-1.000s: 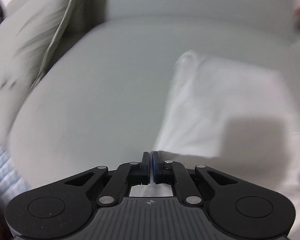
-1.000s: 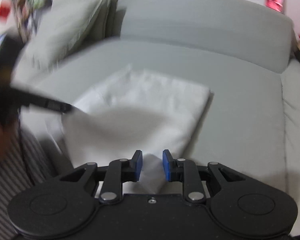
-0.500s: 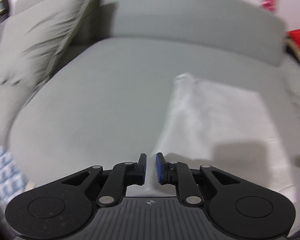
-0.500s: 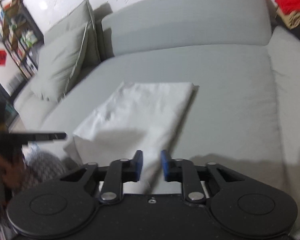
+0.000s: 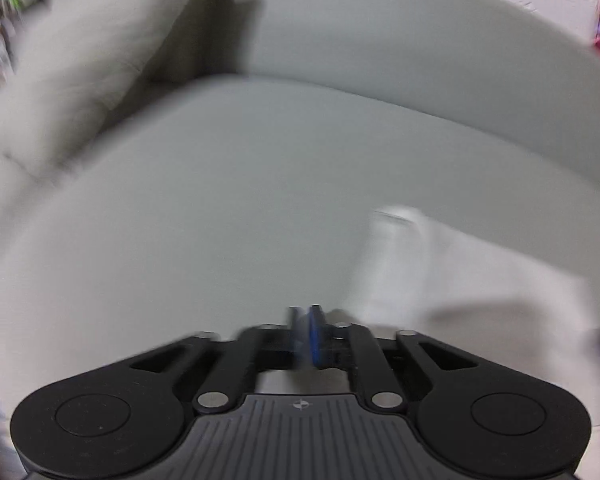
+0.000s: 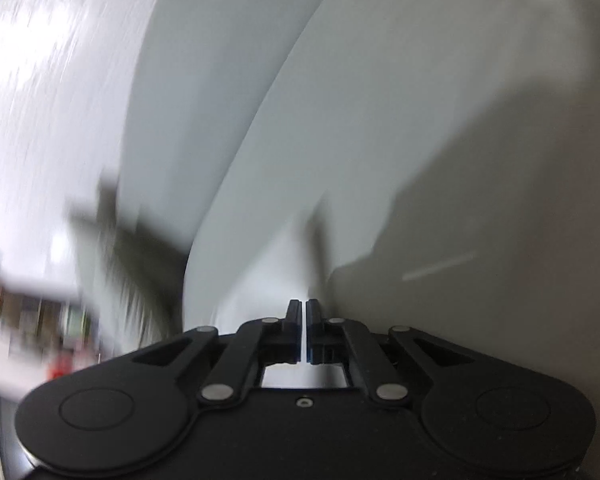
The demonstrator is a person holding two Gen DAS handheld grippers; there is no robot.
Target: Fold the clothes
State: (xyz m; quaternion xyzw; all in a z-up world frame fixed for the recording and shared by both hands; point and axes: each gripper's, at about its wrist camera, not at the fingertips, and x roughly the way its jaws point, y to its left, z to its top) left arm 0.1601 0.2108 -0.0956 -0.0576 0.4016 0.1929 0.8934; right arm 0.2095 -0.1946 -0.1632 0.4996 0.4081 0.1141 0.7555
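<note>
The white folded cloth garment (image 5: 460, 276) lies flat on the grey fabric sofa seat (image 5: 220, 200), to the right of the left hand-held gripper (image 5: 306, 334). Judged step: a fold looks complete and both tools are clear of the cloth. The left unit's blue pads are smeared by blur; whether they meet cannot be told. The right hand-held gripper (image 6: 303, 330) has its pads nearly together, with a thin gap and nothing between them. The next move calls for re-locating a garment edge. The right view is tilted and heavily blurred; the garment cannot be identified there, and its right edge is cut off in the left view
</note>
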